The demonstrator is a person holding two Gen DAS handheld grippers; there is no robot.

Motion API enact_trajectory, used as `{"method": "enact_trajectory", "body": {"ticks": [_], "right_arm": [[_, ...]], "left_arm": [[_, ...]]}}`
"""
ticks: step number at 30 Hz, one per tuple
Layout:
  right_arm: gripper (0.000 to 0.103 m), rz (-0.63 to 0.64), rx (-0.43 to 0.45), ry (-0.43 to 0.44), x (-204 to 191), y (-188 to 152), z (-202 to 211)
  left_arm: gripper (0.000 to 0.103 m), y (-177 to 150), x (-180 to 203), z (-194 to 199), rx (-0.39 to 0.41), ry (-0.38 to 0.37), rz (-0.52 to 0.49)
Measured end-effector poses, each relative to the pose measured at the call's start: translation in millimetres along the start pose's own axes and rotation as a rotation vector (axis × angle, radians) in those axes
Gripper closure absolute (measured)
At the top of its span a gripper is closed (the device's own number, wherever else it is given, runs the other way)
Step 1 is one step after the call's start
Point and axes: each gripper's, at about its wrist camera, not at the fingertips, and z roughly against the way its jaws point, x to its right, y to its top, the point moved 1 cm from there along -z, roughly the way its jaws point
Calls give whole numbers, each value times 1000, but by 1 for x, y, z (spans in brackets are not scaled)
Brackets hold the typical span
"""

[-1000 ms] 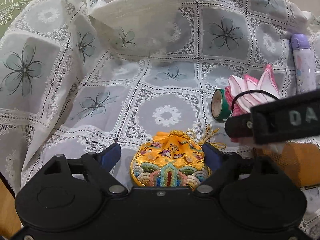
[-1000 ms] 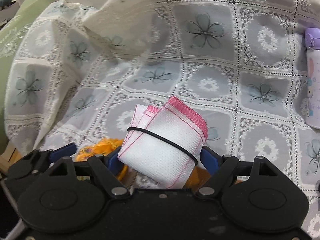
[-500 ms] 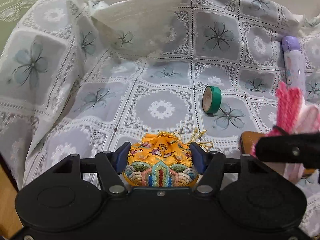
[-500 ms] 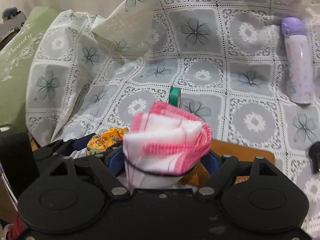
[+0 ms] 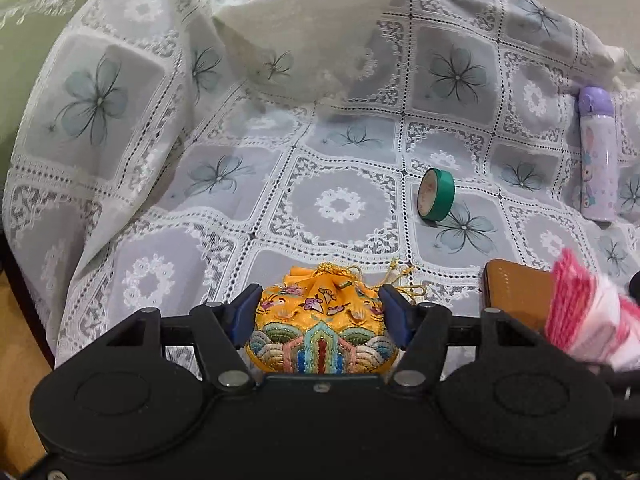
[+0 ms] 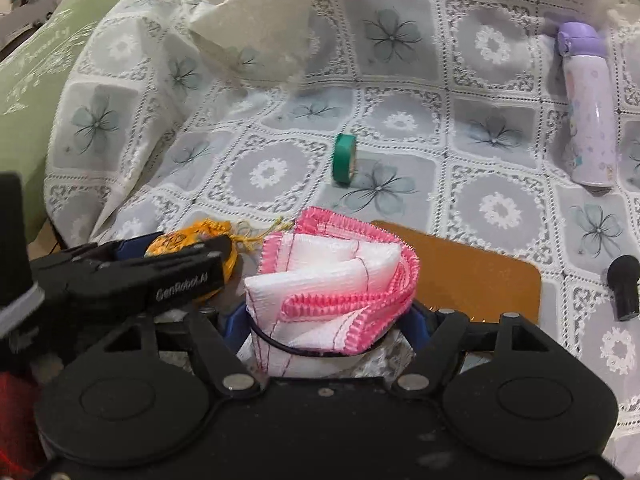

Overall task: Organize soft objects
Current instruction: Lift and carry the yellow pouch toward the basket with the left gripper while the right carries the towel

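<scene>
Yellow embroidered pouch [image 5: 322, 330] upright, drawstring top up; pink-edged white cloth [image 6: 332, 286] folded, banded, beside it.

Home, lace tablecloth [image 5: 344, 208], kids' bottle [image 6: 588, 108]

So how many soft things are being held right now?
2. The orange embroidered pouch sits clamped in the left gripper; the pink-edged white cloth bundle is in the right gripper. Others could lie out of view.

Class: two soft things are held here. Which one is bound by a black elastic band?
The pink-edged white cloth in the right gripper; the embroidered yellow pouch has gold cord.
</scene>
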Motion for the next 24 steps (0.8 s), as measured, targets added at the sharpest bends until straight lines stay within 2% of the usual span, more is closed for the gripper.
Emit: {"method": "enact_trajectory", "body": {"ticks": [9,24], "right_arm": [[29,-48,-28,33,10,-32,32],[29,-235,4,-36,57,-101,108]], "left_arm": [[44,-10,10,26,-22,-15,0],[44,-34,73,102,-61,-88,-75]]}}
